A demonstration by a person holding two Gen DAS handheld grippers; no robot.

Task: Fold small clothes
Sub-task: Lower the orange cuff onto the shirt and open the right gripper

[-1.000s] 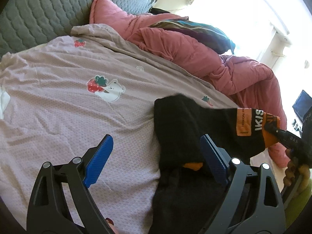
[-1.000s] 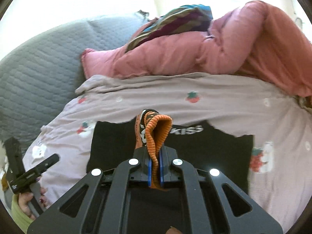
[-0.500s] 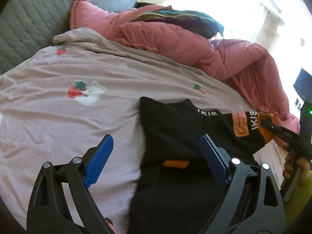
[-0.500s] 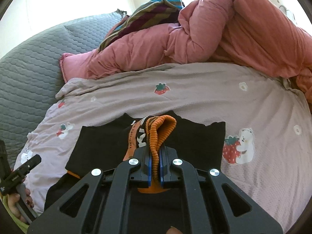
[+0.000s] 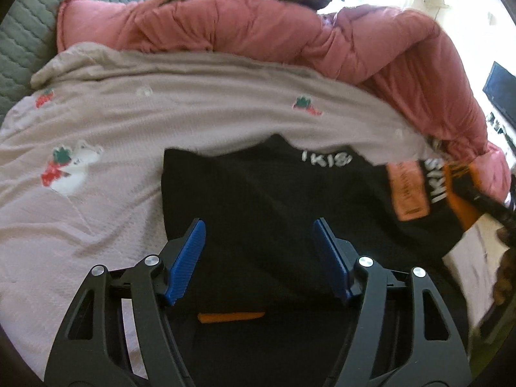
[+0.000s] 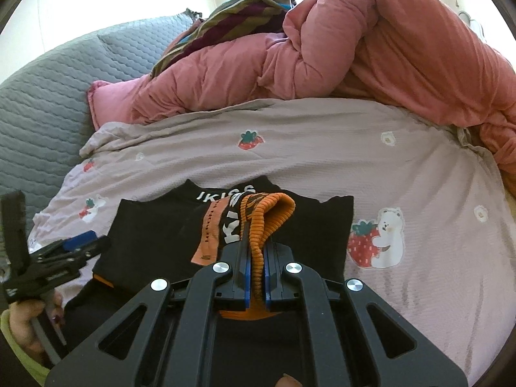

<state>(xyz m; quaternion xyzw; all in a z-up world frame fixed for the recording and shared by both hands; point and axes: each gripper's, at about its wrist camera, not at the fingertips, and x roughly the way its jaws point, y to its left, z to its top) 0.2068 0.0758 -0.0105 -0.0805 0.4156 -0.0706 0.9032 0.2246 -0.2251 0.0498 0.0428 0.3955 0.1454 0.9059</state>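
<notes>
A small black garment [image 5: 258, 200] with white lettering and orange trim lies on a pale blanket [image 5: 113, 167] printed with strawberries and bears. My left gripper [image 5: 259, 245] hovers over the garment's near part, and its blue pads [image 5: 187, 254] are closing with black cloth between and below them, not pressed. The right gripper [image 6: 254, 258] is shut on the garment's orange ribbed cuff [image 6: 271, 209], holding the sleeve folded over the black body [image 6: 154, 225]. The right wrist view catches the left gripper [image 6: 71, 248] at the garment's left edge. In the left wrist view the right gripper [image 5: 483, 200] reaches in from the right.
A bulky pink duvet [image 6: 354, 64] is heaped along the far side of the blanket, with a striped cloth [image 6: 232, 19] on top. A grey quilted surface [image 6: 42, 96] rises at the left. A dark screen [image 5: 500, 93] stands at the far right.
My left gripper has slid right, from over the blanket to above the black garment, and its jaws have narrowed. The right gripper has sunk a little, still clamping the orange cuff.
</notes>
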